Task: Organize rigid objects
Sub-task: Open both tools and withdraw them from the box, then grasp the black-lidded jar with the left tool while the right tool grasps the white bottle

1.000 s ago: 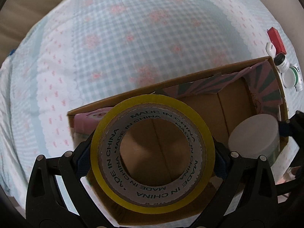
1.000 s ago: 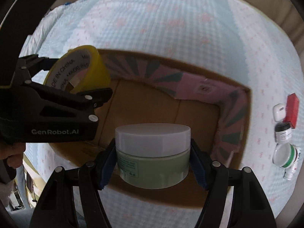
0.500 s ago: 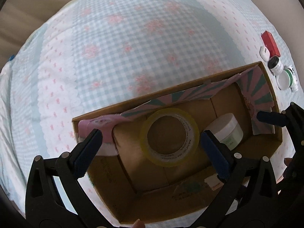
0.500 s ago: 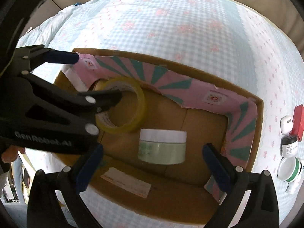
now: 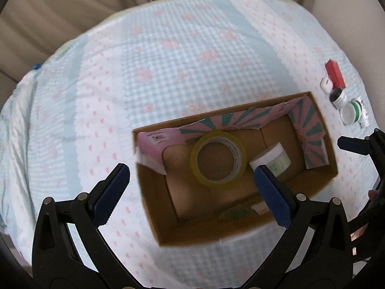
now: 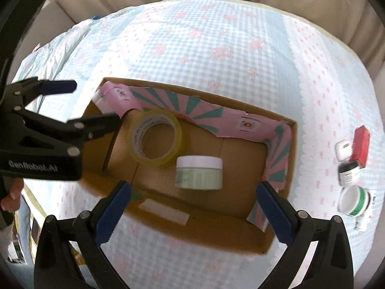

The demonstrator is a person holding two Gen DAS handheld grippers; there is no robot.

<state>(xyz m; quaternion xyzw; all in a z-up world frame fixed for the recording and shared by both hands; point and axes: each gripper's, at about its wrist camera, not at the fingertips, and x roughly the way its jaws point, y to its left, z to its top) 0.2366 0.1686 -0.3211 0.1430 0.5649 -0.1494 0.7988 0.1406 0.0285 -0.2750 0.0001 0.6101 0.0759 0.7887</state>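
**Both loads dropped, grippers pulling clear of the box**

Since a second ago, both tools are letting go and backing upward: the yellow ring-shaped roll of clear packing tape [image 5: 218, 159] and the pale green round cream jar with a white lid [image 6: 199, 172], each clamped then, are now lying on the floor of the open brown cardboard box with pink and teal lining [image 6: 291, 149], the roll leaning near the far wall and the jar just beside it, on its side. They are sitting close together, probably so that room is being kept for what is waiting outside.

The left gripper [image 5: 190, 187] is hovering above the box's left half, tilted down into it, its blue-padded fingers [image 5: 110, 193] spread wide and gripping nothing. The right gripper [image 6: 192, 210] is hanging over the near wall, likewise angled downward, fingers wide apart and empty.

On the blue-and-pink checked bedspread [image 5: 168, 67], well to the right of the box, a cluster is waiting: a red rectangular box [image 6: 360, 146], a small white earbud-style case [image 6: 342, 148], a black-lidded little jar [image 6: 349, 173] and a white tub with a green band [image 6: 353, 201]. Those are likely the right gripper's next job, being on its side
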